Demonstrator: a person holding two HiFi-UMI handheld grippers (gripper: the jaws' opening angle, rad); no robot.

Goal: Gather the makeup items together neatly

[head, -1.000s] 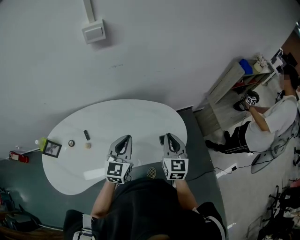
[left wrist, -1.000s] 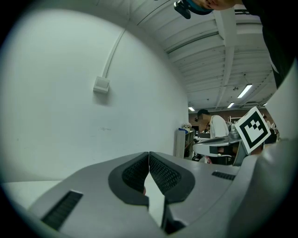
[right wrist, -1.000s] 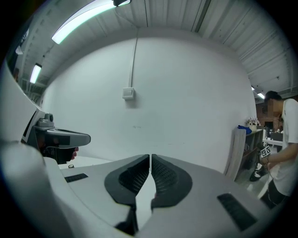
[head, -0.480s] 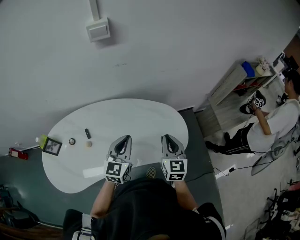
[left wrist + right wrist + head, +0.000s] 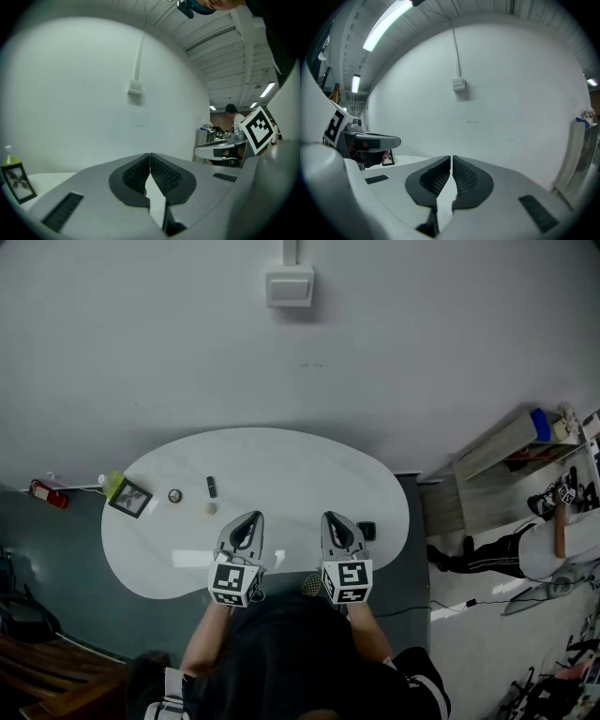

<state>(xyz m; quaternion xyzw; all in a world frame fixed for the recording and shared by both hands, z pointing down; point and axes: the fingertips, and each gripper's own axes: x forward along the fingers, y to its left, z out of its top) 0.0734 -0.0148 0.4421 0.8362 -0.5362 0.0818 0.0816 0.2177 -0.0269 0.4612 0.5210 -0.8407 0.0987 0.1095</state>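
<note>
As they lie on the white table (image 5: pixel 281 451), the makeup items form a loose cluster toward its left part. They are a short dark tube (image 5: pixel 211 487), a small round dark piece (image 5: pixel 174 495) to the tube's left and apart from it, and a small pale round piece (image 5: pixel 212 508) near the tube on the person's side, not touching.

- One further dark item (image 5: pixel 367 531) lies well apart from these, near the table's right edge, just beside the right gripper (image 5: pixel 331 519).
- At the table's left end a framed picture (image 5: pixel 129 498) stands propped, with a green bottle (image 5: pixel 113 486) close behind it.
- On the left gripper (image 5: pixel 251 519) the jaws are together, the pads meet and nothing is between them. It is held over the table's near edge, to the right of the cluster.
- The right gripper's jaws are likewise closed and empty. It is held alongside the left, and both point toward the wall.
- Between the two, close to the person's body, is a small round mesh object (image 5: pixel 310 585).
- The wall is pale, with a box fitting (image 5: pixel 289 285) high up.
- On the floor at the right are a shelf unit (image 5: pixel 506 446) and a second person (image 5: pixel 548 545).
</note>
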